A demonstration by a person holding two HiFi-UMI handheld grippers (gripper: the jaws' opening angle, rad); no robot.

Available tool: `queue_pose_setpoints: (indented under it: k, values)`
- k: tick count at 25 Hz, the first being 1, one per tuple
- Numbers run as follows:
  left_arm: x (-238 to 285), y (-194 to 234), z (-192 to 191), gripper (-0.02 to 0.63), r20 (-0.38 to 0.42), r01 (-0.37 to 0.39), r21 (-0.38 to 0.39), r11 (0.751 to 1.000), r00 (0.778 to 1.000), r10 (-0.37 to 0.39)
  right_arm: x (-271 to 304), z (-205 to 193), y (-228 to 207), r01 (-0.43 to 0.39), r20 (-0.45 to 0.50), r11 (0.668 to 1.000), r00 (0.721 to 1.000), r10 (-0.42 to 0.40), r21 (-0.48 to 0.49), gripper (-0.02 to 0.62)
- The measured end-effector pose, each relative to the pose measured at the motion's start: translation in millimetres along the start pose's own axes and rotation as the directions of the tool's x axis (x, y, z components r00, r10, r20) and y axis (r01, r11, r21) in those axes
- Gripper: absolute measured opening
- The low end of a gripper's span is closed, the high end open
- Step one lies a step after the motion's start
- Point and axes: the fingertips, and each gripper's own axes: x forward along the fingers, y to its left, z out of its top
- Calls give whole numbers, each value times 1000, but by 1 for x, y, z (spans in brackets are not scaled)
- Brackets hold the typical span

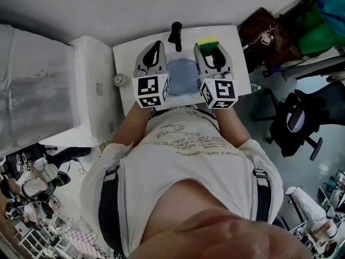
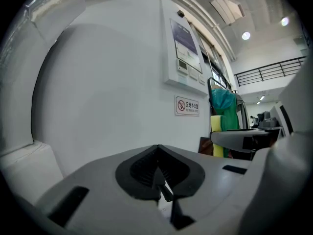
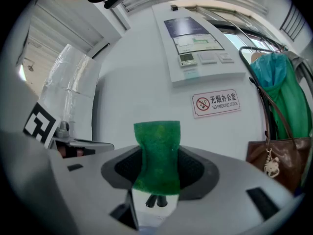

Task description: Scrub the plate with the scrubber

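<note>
We see right hand-held gripper (image 1: pixel 213 52) clenched on scrubber (image 3: pixel 156 153), green face forward, ready for rubbing. Left hand-held gripper (image 2: pixel 159 174) closed, empty. Plate (image 1: pixel 183 75) in sink (image 1: pixel 125 55) between 2 grippers, apparently untouched.

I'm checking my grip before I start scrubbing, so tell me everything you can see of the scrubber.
The scrubber is a sponge block with a coarse dark green scouring face and a yellow foam layer behind it. The jaws of the right tool pinch it across its middle, squeezing it into a waist, and its far end sticks out past the jaw tips. It is held up in the air, and only the jaws touch it.
</note>
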Motion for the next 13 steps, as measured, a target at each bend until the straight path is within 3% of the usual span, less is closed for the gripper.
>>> queue_pose_setpoints:
  k: [5,13]
  values:
    - [1,3,-5,21,-25,10,-53,999,1000,-11,1,-1,2,-6,-5,1000,1000,6,7,210]
    - [4,10,-13,21,-51,19,-60,998,998,-22,6,-7,11,-10,-18,1000,1000,11,6,210]
